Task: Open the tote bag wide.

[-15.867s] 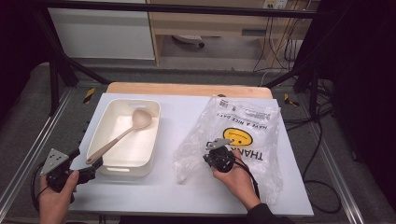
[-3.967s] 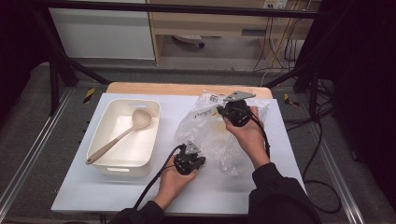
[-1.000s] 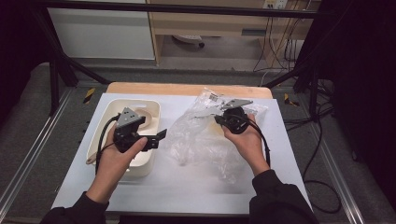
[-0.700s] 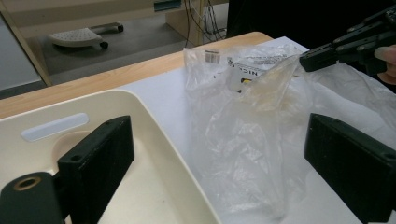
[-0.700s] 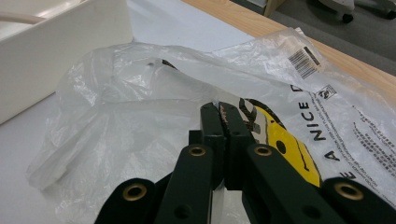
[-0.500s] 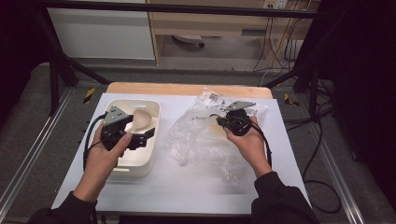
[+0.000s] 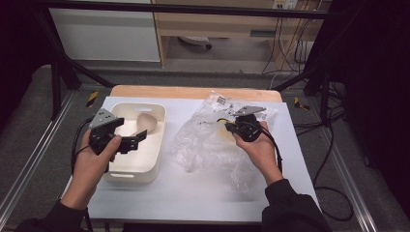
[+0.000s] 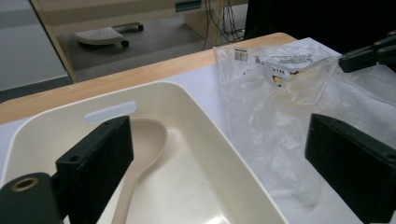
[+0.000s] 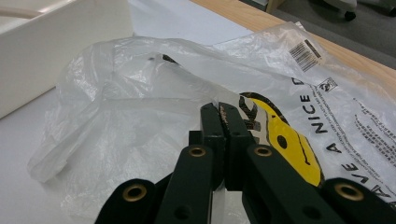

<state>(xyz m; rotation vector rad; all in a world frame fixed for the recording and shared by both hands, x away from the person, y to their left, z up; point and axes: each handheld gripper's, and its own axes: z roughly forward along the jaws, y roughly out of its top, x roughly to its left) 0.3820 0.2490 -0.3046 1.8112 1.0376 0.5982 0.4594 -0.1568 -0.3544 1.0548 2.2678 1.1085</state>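
A clear plastic bag (image 7: 205, 145) with a yellow smiley print lies crumpled right of centre on the white table. My right gripper (image 7: 229, 127) is shut on a fold of its film, and in the right gripper view the jaws pinch the bag (image 9: 140, 88) at the gripper (image 9: 224, 112). Left of the bag stands a cream tub (image 7: 133, 175) with a pale spoon (image 7: 146, 122) lying in it. My left gripper (image 7: 137, 140) hovers open over the tub's near part, holding nothing. In the left gripper view it (image 8: 217, 133) frames the spoon (image 8: 144, 140), the tub (image 8: 201, 102) and the bag (image 8: 280, 93).
A wooden strip (image 7: 193, 92) runs along the table's far edge. Bare white tabletop (image 7: 193, 198) lies in front of tub and bag. Cables (image 7: 333, 145) hang off the right side, and dark frame posts stand at both far corners.
My left gripper has moved left, away from the bag and over the tub. The right gripper has kept its pinch on the bag in the same place.
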